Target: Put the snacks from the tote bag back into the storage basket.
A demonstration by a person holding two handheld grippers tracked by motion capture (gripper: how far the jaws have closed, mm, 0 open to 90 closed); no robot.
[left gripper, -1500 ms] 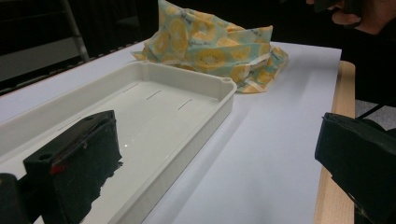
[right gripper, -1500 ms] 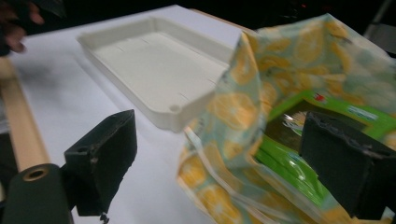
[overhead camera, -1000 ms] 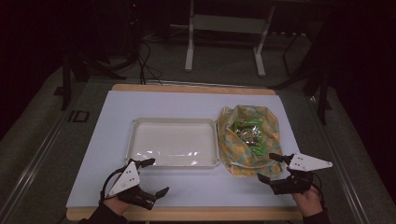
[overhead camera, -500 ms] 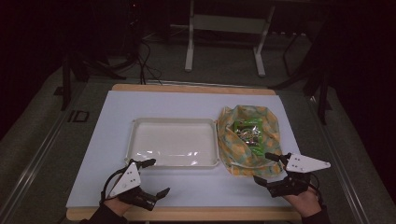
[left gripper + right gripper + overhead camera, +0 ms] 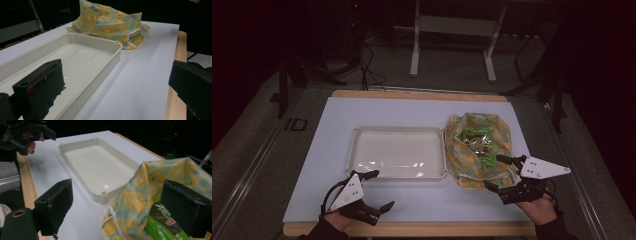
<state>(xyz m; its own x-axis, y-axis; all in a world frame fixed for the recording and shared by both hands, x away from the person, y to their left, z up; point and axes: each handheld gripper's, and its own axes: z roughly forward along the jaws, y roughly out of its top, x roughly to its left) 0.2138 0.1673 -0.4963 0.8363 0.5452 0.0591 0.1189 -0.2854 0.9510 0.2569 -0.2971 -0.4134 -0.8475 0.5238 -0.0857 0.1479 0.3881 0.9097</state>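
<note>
A white tray (image 5: 397,152) is set at the centre of the table (image 5: 377,112). Touching it at 3 o'clock, a lemon-print bag (image 5: 477,150) is seen open, green packets (image 5: 477,142) inside. The left gripper (image 5: 374,192) is held at 7 o'clock, jaws spread and empty. The right gripper (image 5: 497,172) is held at 4 o'clock, jaws parted at the bag's near edge, nothing grasped.

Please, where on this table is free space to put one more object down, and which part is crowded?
The white tray is empty inside. Bare white mat lies behind the tray, to its left, and in front between the left gripper and the right gripper. It is crowded at the right: the lemon-print cloth bag touches the tray's corner.
</note>
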